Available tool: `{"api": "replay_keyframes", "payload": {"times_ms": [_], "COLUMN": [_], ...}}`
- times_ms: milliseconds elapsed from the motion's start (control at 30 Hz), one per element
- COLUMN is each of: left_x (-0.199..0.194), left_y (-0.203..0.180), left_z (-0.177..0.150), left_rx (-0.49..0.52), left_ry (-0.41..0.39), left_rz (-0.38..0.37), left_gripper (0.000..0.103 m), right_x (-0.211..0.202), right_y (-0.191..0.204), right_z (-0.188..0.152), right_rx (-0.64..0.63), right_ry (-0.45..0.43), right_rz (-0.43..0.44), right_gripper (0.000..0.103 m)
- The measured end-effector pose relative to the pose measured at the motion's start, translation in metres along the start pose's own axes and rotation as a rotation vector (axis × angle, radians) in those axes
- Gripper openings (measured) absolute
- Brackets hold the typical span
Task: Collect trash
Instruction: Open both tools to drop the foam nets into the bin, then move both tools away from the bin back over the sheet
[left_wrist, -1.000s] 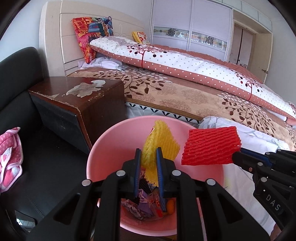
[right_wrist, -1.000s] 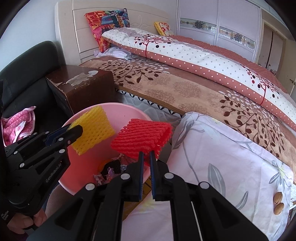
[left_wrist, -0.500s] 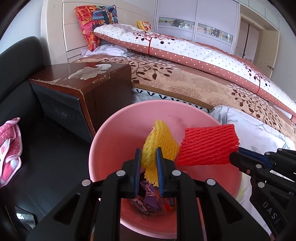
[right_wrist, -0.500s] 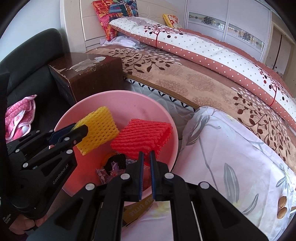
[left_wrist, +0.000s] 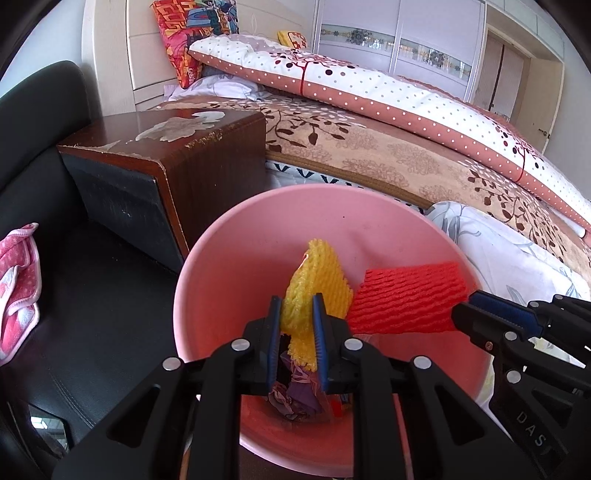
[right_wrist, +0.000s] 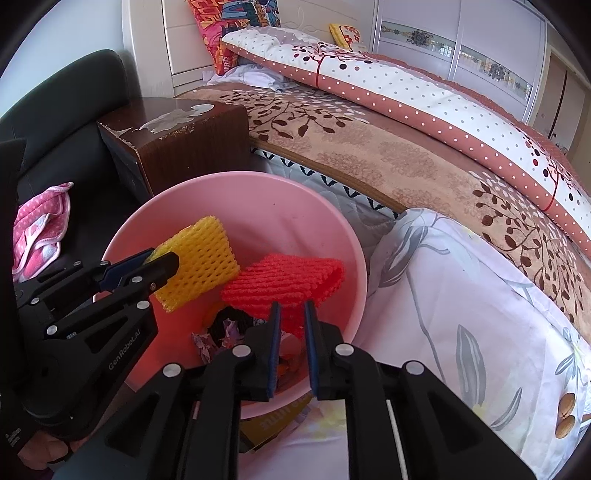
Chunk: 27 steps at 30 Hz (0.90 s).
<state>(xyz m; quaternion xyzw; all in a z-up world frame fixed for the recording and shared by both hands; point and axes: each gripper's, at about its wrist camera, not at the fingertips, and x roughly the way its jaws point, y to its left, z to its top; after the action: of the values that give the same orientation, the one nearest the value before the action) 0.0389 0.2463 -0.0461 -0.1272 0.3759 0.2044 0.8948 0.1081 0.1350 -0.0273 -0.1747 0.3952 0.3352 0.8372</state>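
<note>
While both foam nets hang over the mouth of the pink bin (left_wrist: 229, 266), neither has dropped into it. The left tongs (left_wrist: 295, 325) are clenched on the yellow foam net (left_wrist: 314, 284), which stands on edge between the blue-padded fingers and sticks up above their tips. In the right wrist view the same net (right_wrist: 199, 262) shows as a flat yellow pad, pinched at its left corner by the left tongs (right_wrist: 162, 264). The right tongs (right_wrist: 291, 325) grasp the red foam net (right_wrist: 284, 282) by its near edge; the net lies roughly level, just beside the yellow one. From the left wrist view the red net (left_wrist: 406, 299) reaches in from the right, held at its far end by the right tongs (left_wrist: 465, 314).

At the bottom of the bin lies crumpled trash (left_wrist: 295, 391), purple and dark wrappers among it. The bin stands close against a brown nightstand (left_wrist: 166, 155) with a worn top, beside the bed (left_wrist: 388, 155) with its leaf-patterned cover. A white floral quilt (right_wrist: 461, 288) lies to the bin's right, and two nuts (right_wrist: 565, 413) rest on it near the edge. A pink cloth (left_wrist: 16, 288) sits on the black sofa (left_wrist: 92, 314) at the left.
</note>
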Motion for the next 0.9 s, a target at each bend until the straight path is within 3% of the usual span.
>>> {"api": "replay_keyframes", "payload": {"times_ms": [200, 333, 633, 900], "left_x": [-0.002, -0.007, -0.019, -0.025], "left_y": [0.0, 0.0, -0.002, -0.004], "left_z": [-0.001, -0.001, 0.003, 0.007], "left_rx": [-0.003, -0.007, -0.019, -0.031], "left_ry": [0.006, -0.007, -0.041, -0.06], "left_rz": [-0.002, -0.001, -0.014, -0.026], "left_gripper": [0.038, 0.048, 0.06, 0.061], "right_x": [-0.004, -0.01, -0.023, -0.029], "right_y": [-0.002, -0.005, -0.016, -0.02], "right_z": [-0.001, -0.003, -0.006, -0.01], "right_rx": [0.005, 0.015, 0.042, 0.056], "right_ry": [-0.01, -0.029, -0.06, -0.072], "right_rz": [0.0, -0.002, 0.001, 0.003], "right_gripper": [0.025, 0.037, 0.042, 0.043]}}
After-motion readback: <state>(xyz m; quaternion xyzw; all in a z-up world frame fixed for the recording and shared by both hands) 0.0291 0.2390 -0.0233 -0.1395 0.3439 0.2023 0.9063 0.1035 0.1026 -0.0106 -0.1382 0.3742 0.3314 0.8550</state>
